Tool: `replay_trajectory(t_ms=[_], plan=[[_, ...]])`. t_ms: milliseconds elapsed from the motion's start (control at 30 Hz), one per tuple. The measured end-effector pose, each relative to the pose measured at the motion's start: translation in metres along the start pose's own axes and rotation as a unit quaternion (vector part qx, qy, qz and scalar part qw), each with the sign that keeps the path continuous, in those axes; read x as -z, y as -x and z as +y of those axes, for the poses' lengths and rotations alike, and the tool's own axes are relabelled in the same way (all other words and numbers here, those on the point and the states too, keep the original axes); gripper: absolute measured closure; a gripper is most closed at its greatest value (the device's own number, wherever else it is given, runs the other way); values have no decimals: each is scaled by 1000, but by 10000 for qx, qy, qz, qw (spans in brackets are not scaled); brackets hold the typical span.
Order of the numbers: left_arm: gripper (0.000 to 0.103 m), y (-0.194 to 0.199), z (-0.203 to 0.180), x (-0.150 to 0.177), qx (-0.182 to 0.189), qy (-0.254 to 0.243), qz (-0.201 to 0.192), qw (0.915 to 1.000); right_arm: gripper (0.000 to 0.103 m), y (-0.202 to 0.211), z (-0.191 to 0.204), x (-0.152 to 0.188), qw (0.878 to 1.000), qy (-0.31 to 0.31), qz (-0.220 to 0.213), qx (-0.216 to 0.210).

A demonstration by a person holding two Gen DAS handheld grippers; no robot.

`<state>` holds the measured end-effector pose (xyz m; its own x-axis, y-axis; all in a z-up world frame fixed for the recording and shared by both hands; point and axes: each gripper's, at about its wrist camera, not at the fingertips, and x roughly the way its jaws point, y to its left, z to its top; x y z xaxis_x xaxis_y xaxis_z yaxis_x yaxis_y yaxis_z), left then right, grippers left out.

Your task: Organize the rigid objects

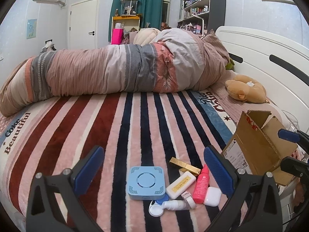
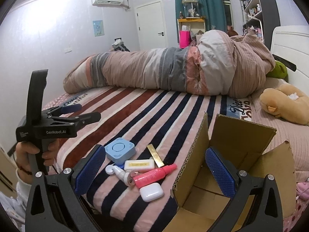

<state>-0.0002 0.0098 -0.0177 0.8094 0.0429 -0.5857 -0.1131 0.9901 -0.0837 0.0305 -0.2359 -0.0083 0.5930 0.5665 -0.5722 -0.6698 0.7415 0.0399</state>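
Observation:
A small pile of objects lies on the striped bed blanket: a blue square box, a gold bar, a white flat case, a pink bottle, a white earbud case and a white tube. My left gripper is open and empty just above the pile. The same pile shows in the right wrist view: blue box, pink bottle, earbud case. My right gripper is open and empty, between the pile and the open cardboard box.
The cardboard box stands at the bed's right edge. A rolled quilt lies across the far side of the bed. A brown plush toy lies near the white headboard. The left gripper is in the right wrist view.

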Motion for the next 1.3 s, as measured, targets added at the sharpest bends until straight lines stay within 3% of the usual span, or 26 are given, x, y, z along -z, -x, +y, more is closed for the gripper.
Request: replay_trajectory(t_ms=[567,800,1067,1200,1300], plan=[[0,1,6,3,80,-45,-31,10000,0,0,9,5,9998,47,-55,198],[0,3,22,6,244,-77,-64,9997,0,3,23,-5,9960,151,-116,871],[0,-12,59,13,-269,-127,0,9996,0,-30,65,-28,9994,268,125,193],[0,-38,79,21,-628,-197,102,9978,24,-74,87,-22,9966,436,634,-307],[0,-60,91,28,-815,-315,324,9956,34,-118,94,-6,9878,239,1291,-840]])
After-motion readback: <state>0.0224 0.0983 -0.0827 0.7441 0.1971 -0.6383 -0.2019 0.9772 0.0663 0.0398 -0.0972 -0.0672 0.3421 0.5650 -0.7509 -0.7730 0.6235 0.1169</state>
